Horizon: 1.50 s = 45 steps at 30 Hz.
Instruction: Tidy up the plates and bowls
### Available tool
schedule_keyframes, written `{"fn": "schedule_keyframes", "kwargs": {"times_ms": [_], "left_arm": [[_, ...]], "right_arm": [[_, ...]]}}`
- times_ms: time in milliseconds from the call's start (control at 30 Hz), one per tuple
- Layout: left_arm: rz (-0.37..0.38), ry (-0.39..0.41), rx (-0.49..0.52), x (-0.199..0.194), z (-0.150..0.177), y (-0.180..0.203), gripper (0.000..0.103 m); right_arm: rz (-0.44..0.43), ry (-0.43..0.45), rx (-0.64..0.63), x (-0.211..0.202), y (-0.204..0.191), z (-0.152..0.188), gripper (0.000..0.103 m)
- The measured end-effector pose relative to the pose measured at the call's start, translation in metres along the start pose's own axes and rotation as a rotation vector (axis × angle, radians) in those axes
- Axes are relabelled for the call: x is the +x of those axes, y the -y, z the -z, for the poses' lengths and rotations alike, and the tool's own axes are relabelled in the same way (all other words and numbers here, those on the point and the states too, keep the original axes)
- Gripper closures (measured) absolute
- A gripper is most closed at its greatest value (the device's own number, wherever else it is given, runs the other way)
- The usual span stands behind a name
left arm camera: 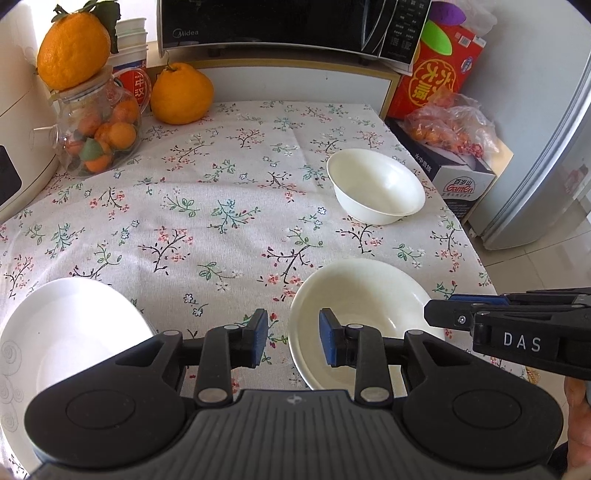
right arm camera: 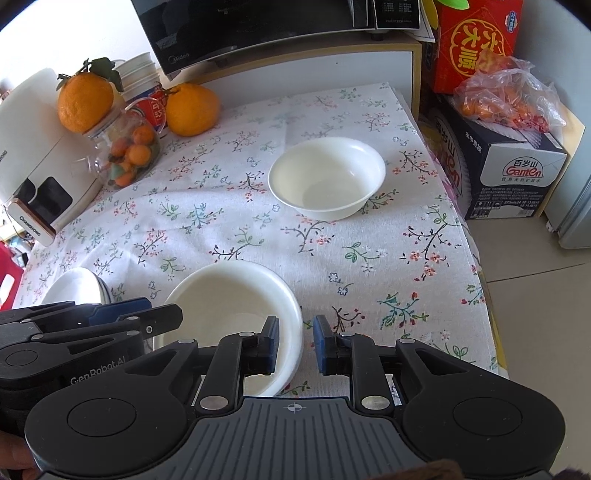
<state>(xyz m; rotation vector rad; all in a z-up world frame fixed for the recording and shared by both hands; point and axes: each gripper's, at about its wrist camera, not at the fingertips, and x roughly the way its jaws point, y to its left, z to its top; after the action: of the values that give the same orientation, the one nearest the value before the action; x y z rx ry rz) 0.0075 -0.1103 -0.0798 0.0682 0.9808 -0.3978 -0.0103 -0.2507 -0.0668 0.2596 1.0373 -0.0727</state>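
Observation:
A shallow white bowl [left arm camera: 364,291] [right arm camera: 229,295] sits on the flowered tablecloth near the front edge. My left gripper [left arm camera: 293,326] straddles the bowl's left rim, one blue pad inside and one outside. A gap shows on both sides, so it is open. My right gripper [right arm camera: 295,334] straddles the right rim; cloth shows between the rim and the outer pad, so it is open too. Each gripper shows in the other's view, the right gripper [left arm camera: 439,312] and the left gripper [right arm camera: 162,314]. A deeper white bowl [left arm camera: 376,184] [right arm camera: 327,177] stands further back. A white plate [left arm camera: 62,332] [right arm camera: 74,291] lies at the left.
A microwave [left arm camera: 280,22] stands at the back. Two large oranges [left arm camera: 181,94] and a glass jar [left arm camera: 99,129] of small fruit stand at the back left beside a white appliance [right arm camera: 40,177]. Boxes [right arm camera: 517,173] and bagged fruit [right arm camera: 506,96] stand past the table's right edge [right arm camera: 476,258].

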Motion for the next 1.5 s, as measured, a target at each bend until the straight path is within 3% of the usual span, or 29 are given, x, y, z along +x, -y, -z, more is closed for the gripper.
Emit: {"fn": "schedule_keyframes", "kwargs": {"times_ms": [300, 367, 433, 467, 500, 533, 700, 800, 967, 1133, 1300, 1367, 1500], "left_arm": [[-0.015, 0.028, -0.008, 0.006, -0.012, -0.006, 0.072], [-0.007, 0.027, -0.011, 0.008, -0.016, -0.008, 0.068], [0.020, 0.015, -0.018, 0.011, -0.022, -0.013, 0.058], [0.052, 0.002, -0.033, 0.014, -0.027, -0.018, 0.043], [0.086, -0.011, -0.057, 0.016, -0.032, -0.024, 0.025], [0.106, -0.015, -0.088, 0.019, -0.036, -0.030, 0.019], [0.084, 0.008, -0.168, 0.035, -0.058, -0.045, 0.005], [0.076, 0.006, -0.194, 0.047, -0.068, -0.046, 0.002], [0.086, -0.007, -0.216, 0.067, -0.084, -0.037, 0.001], [0.100, 0.004, -0.176, 0.084, -0.099, -0.021, 0.001], [0.095, -0.016, -0.151, 0.102, -0.102, -0.011, 0.005], [0.096, -0.026, -0.144, 0.106, -0.102, -0.009, 0.010], [0.112, -0.023, -0.136, 0.111, -0.104, -0.009, 0.021]], "right_arm": [[-0.002, 0.016, 0.058, 0.007, 0.012, -0.012, 0.078], [0.006, 0.019, 0.079, 0.009, 0.016, -0.015, 0.072], [0.010, 0.026, 0.095, 0.010, 0.020, -0.018, 0.059], [0.018, 0.033, 0.111, 0.011, 0.023, -0.020, 0.051], [0.031, 0.041, 0.132, 0.013, 0.027, -0.022, 0.029], [0.041, 0.048, 0.155, 0.014, 0.031, -0.024, 0.017], [0.022, 0.036, 0.296, 0.024, 0.054, -0.038, 0.015], [0.027, 0.042, 0.349, 0.030, 0.064, -0.047, 0.013], [0.040, 0.068, 0.405, 0.037, 0.076, -0.063, 0.013], [0.007, 0.058, 0.492, 0.049, 0.090, -0.071, 0.013], [0.007, 0.057, 0.474, 0.057, 0.090, -0.075, 0.015], [-0.005, 0.053, 0.464, 0.059, 0.089, -0.076, 0.021], [-0.011, 0.035, 0.452, 0.067, 0.086, -0.078, 0.049]]}}
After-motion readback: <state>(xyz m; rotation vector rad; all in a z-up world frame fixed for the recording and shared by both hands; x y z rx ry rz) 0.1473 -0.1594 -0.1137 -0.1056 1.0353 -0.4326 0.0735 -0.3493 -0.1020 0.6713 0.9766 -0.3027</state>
